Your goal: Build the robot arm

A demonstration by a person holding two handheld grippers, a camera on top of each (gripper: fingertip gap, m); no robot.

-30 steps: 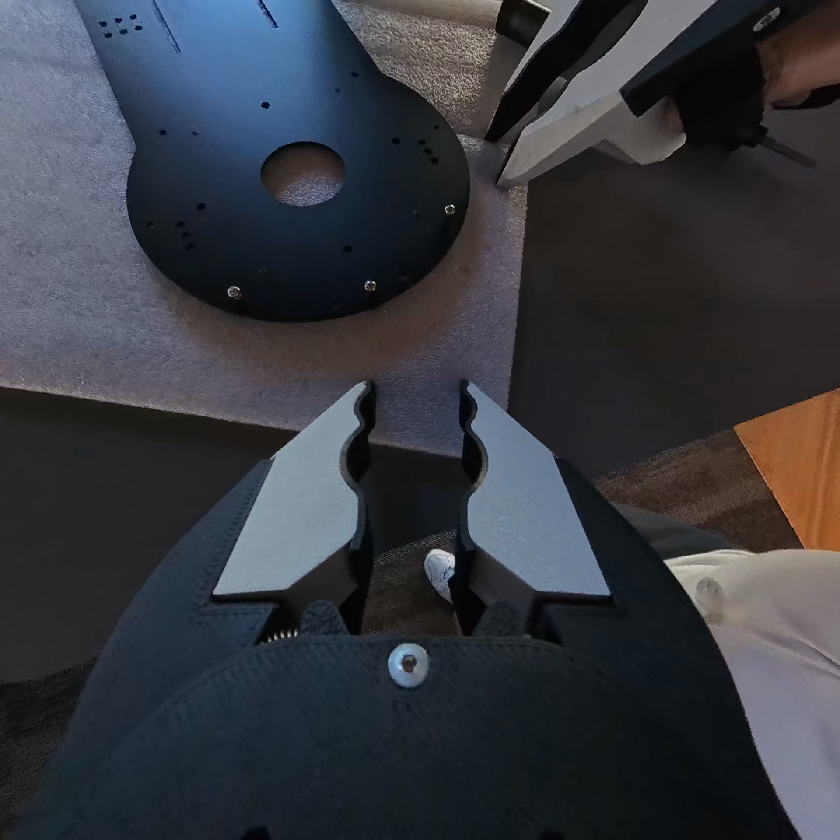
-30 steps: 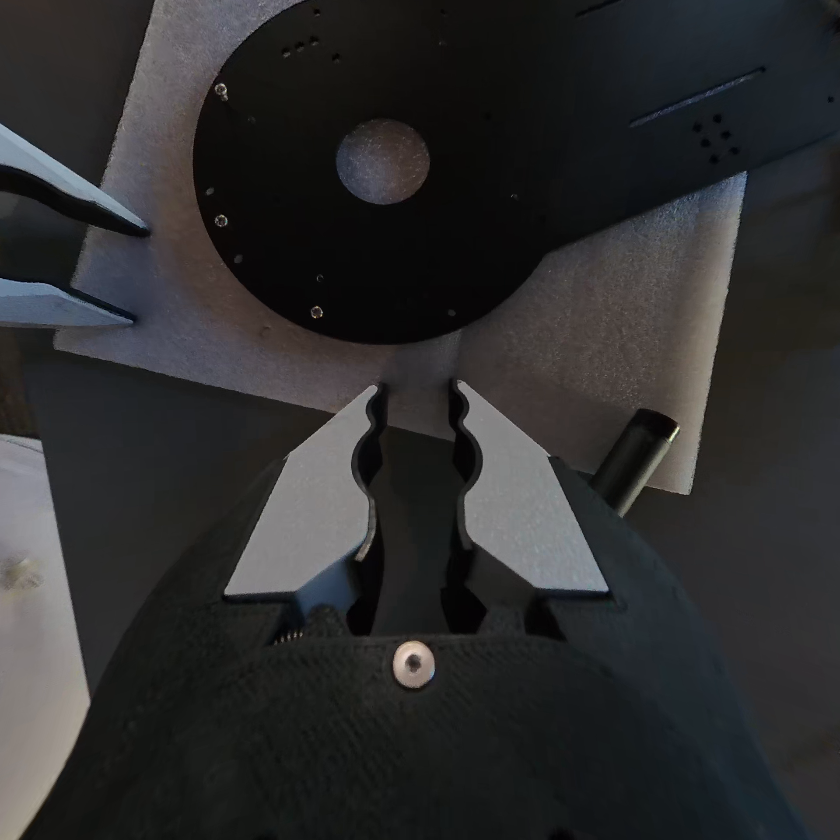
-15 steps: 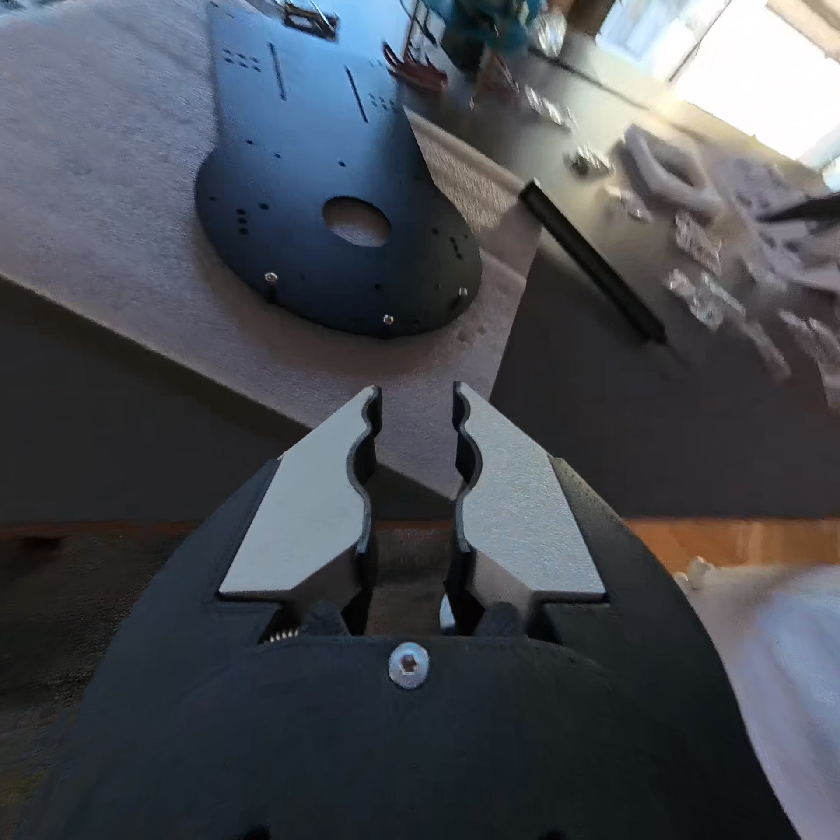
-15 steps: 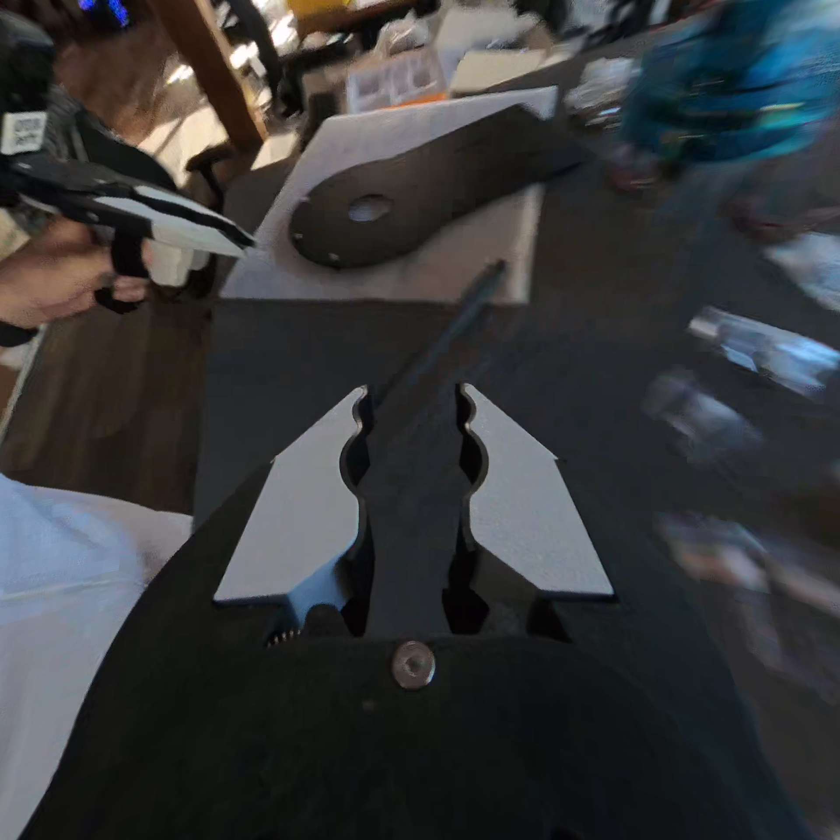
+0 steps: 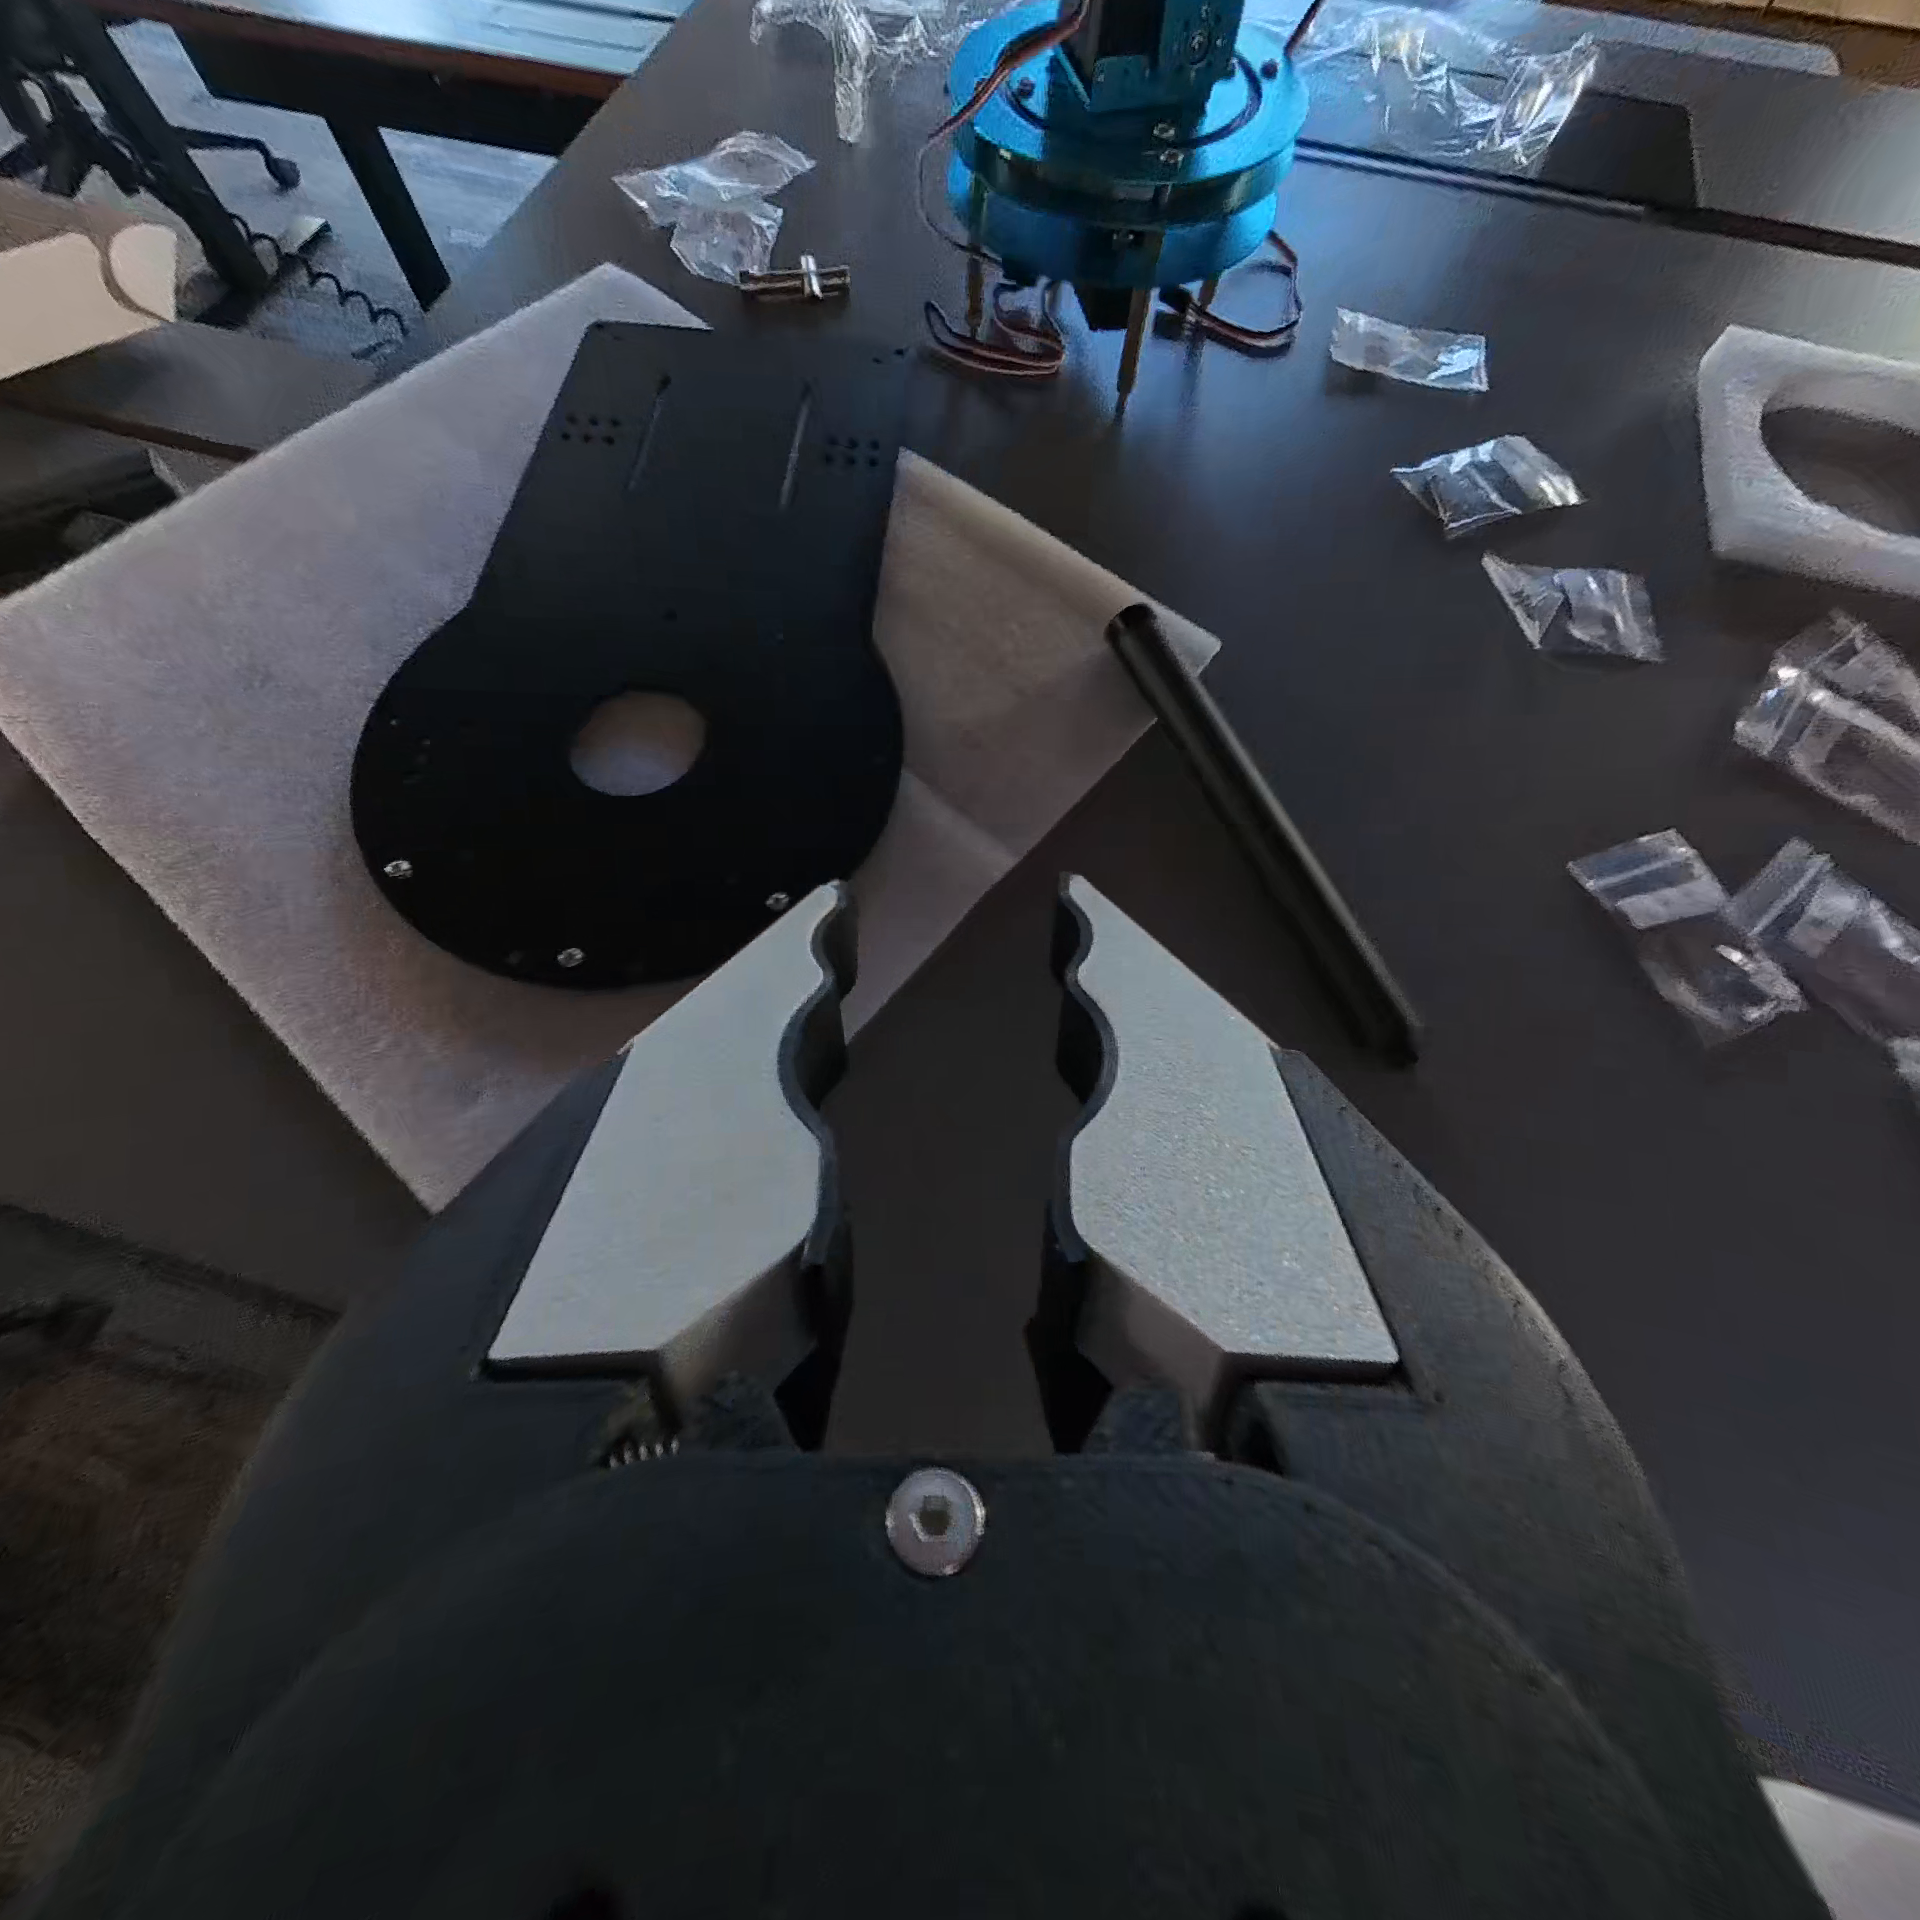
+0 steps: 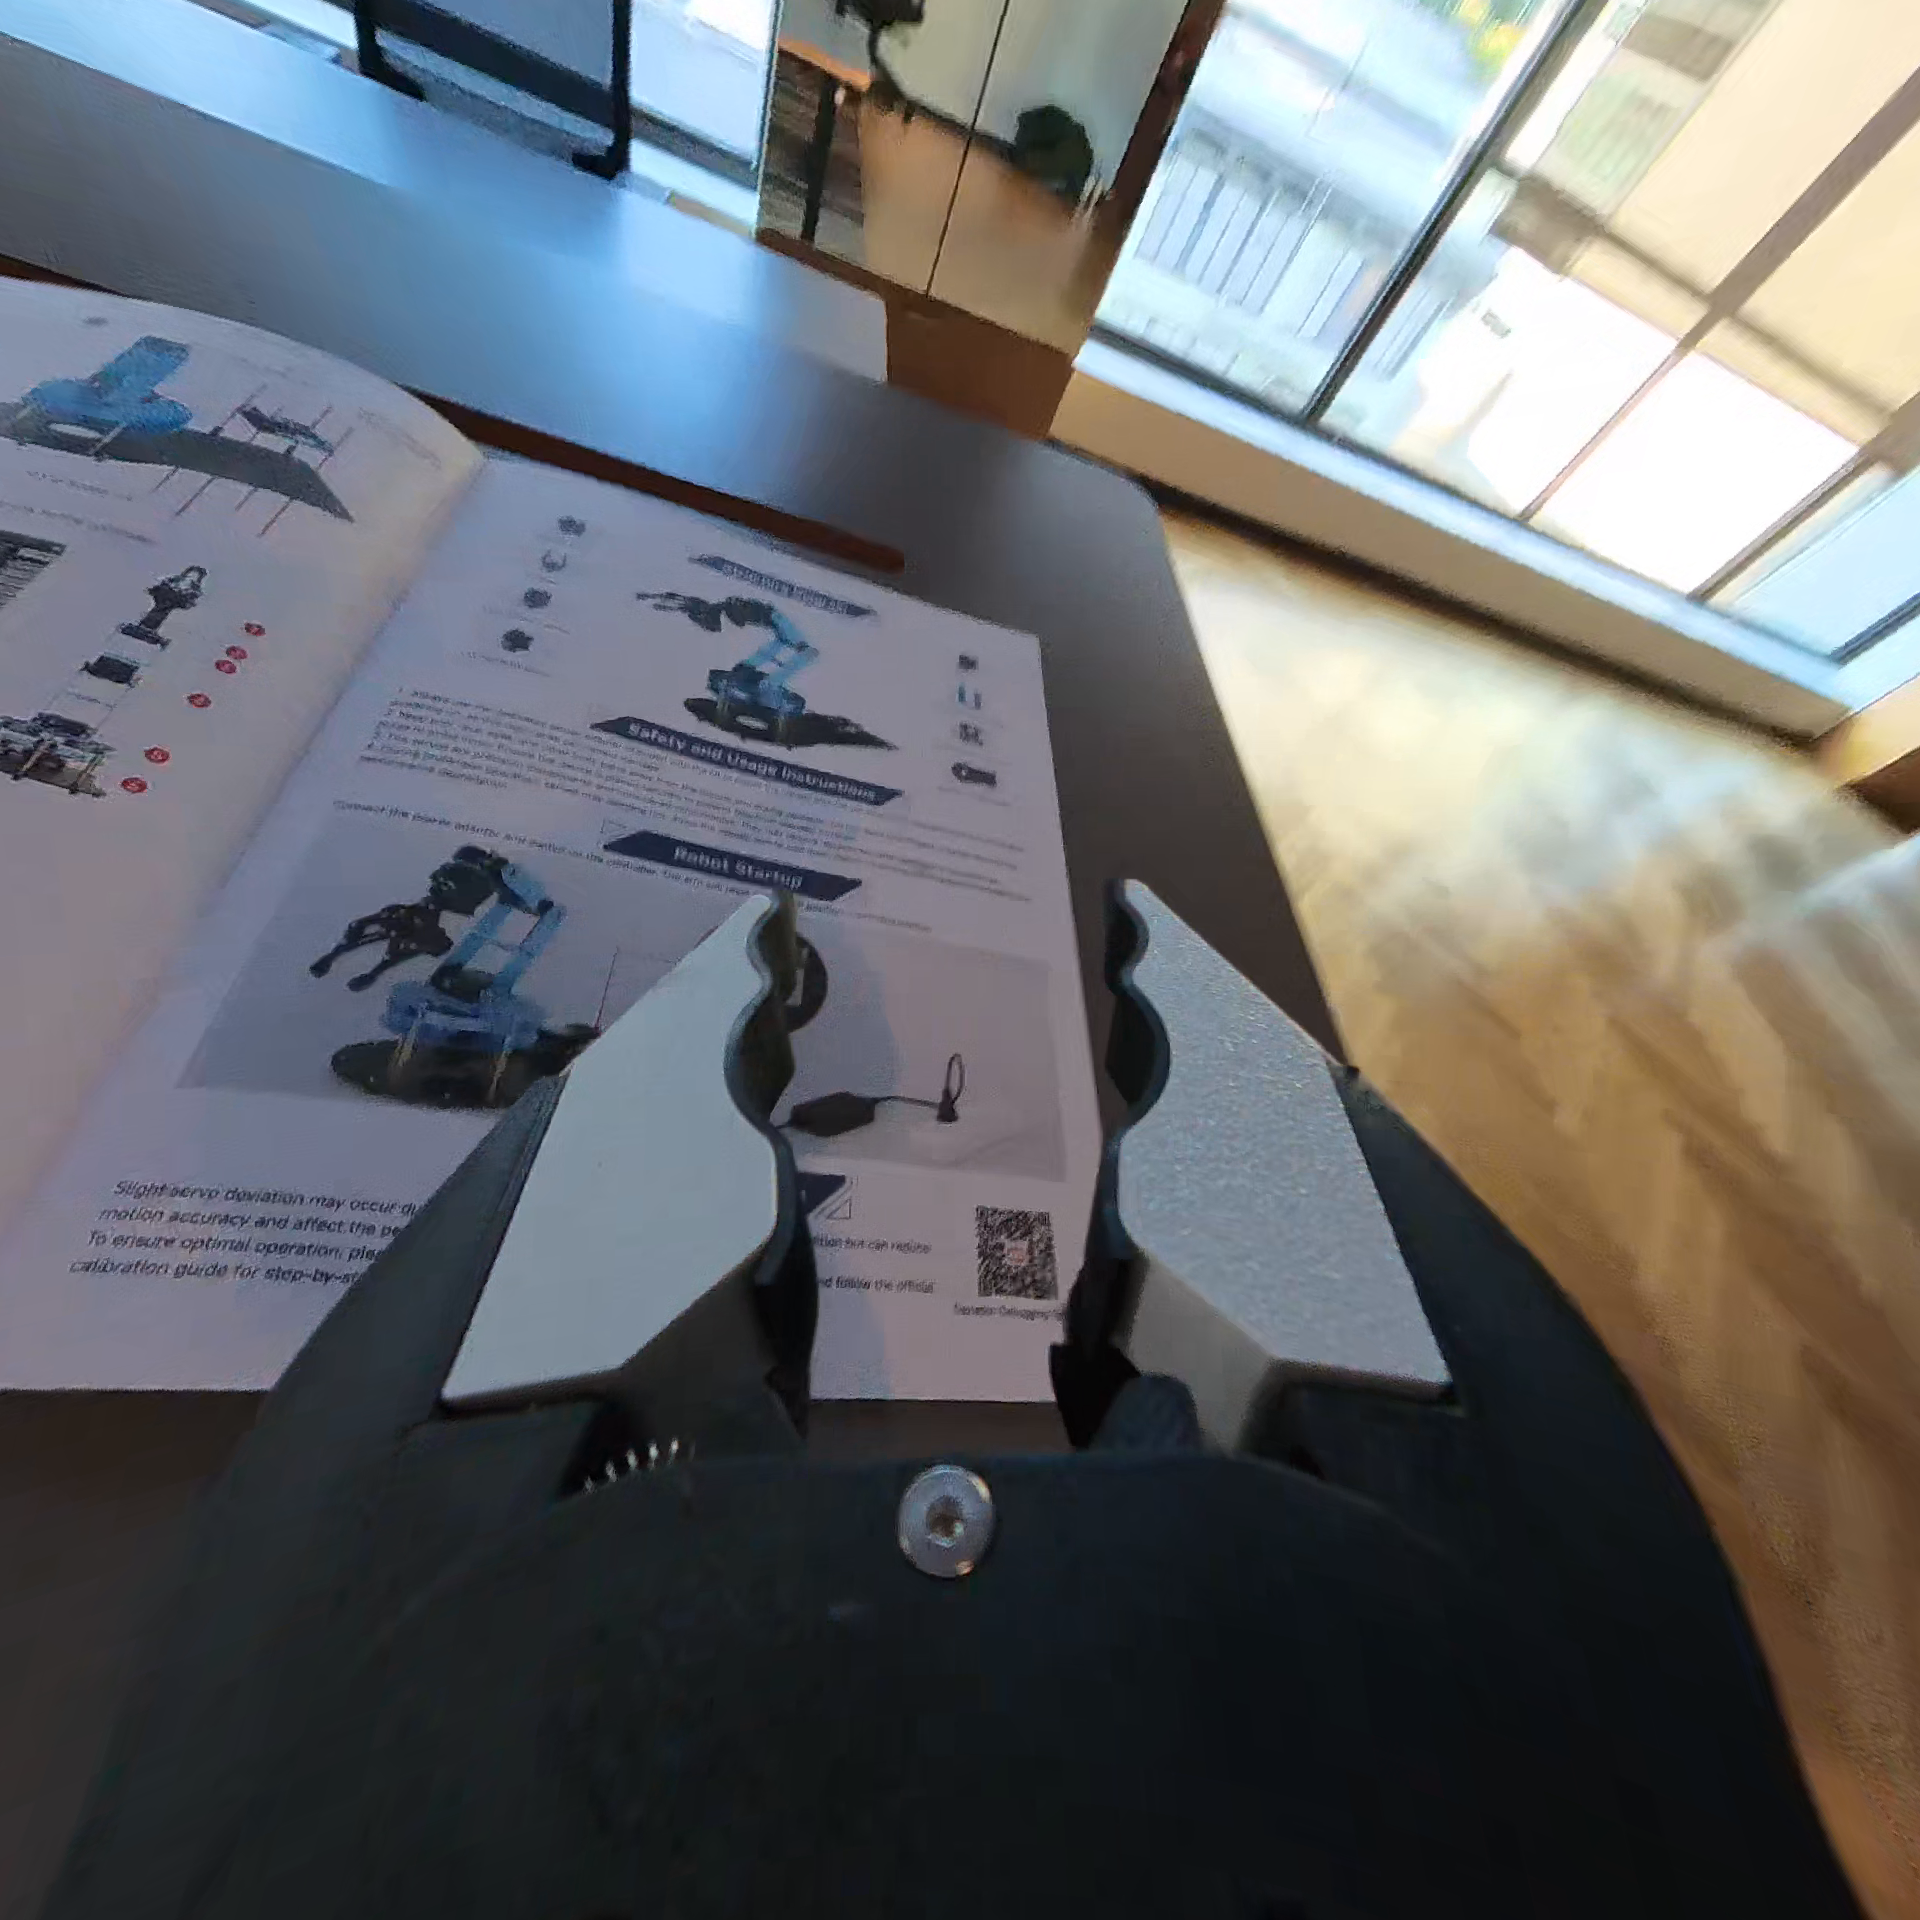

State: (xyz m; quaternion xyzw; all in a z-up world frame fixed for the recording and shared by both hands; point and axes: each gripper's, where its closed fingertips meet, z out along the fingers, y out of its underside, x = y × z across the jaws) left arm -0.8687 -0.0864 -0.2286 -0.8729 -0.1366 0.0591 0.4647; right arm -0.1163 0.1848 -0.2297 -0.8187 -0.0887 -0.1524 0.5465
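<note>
Dark table (image 5: 1455,1195) carries everything. On it, a white foam sheet (image 5: 208,707) with a black metal plate (image 5: 665,623) lying flat on top: round end with a centre hole, straight slotted end, a few small screws near the round rim.

Handling guess: plate looks stiff, thin and fairly heavy for its size, smooth finish so likely slippery. It sits flush on soft foam, so the edge overhanging the foam at the far straight end looks like the best place to pinch.

Blue round assembly (image 5: 1127,156) with wires stands on thin legs beyond the plate. Black rod (image 5: 1262,831) lies just right of the plate, one end on the foam corner. Clear parts bags (image 5: 1579,613) are scattered right.

Left gripper (image 5: 951,914) hovers near the plate's round end, jaws spread, empty.

Right gripper (image 6: 940,914) is well apart from all that, above an open printed booklet (image 6: 520,831) at the table edge, jaws spread, holding nothing.
</note>
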